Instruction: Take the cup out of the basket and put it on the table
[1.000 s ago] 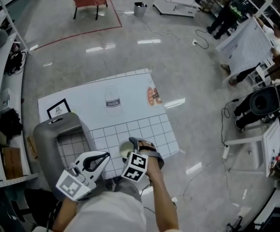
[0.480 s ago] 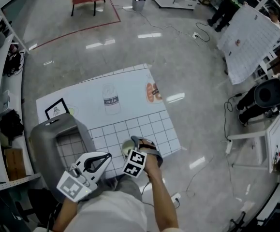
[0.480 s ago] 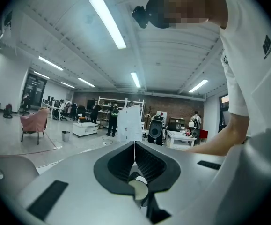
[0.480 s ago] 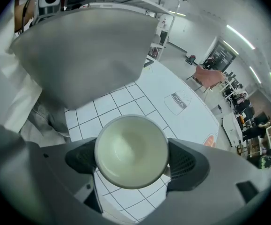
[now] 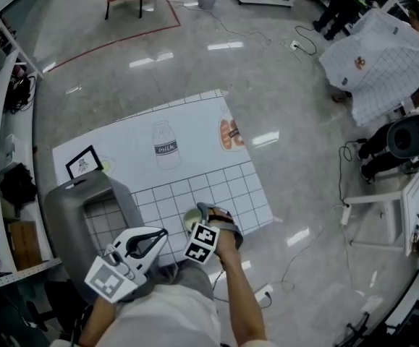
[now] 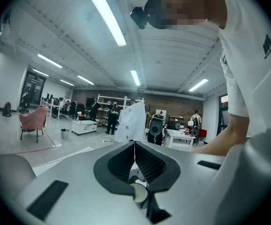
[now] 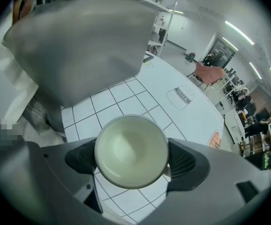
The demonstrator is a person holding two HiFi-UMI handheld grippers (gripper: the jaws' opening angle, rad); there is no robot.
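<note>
A pale cream cup (image 5: 192, 220) sits between the pads of my right gripper (image 5: 197, 226), which is shut on its sides over the gridded part of the white mat (image 5: 195, 143). In the right gripper view the cup (image 7: 131, 150) shows its empty inside, with grid squares below it. Whether it touches the mat I cannot tell. The grey basket (image 5: 70, 204) stands to the left, its grey wall (image 7: 79, 41) filling the upper left of the right gripper view. My left gripper (image 5: 163, 232) hovers by the basket's near corner, shut on nothing, its tips (image 6: 135, 143) meeting.
A small black-framed card (image 5: 84, 163) stands at the mat's far left corner. Printed pictures of a milk bottle (image 5: 166, 149) and a food item (image 5: 228, 133) lie on the mat. The table's right edge (image 5: 263, 194) drops to floor with cables. People hold a large white sheet (image 5: 383, 56) at far right.
The cup and both grippers keep their places. The head view has shifted slightly, and the white sheet at far right has been moved and folded over.
</note>
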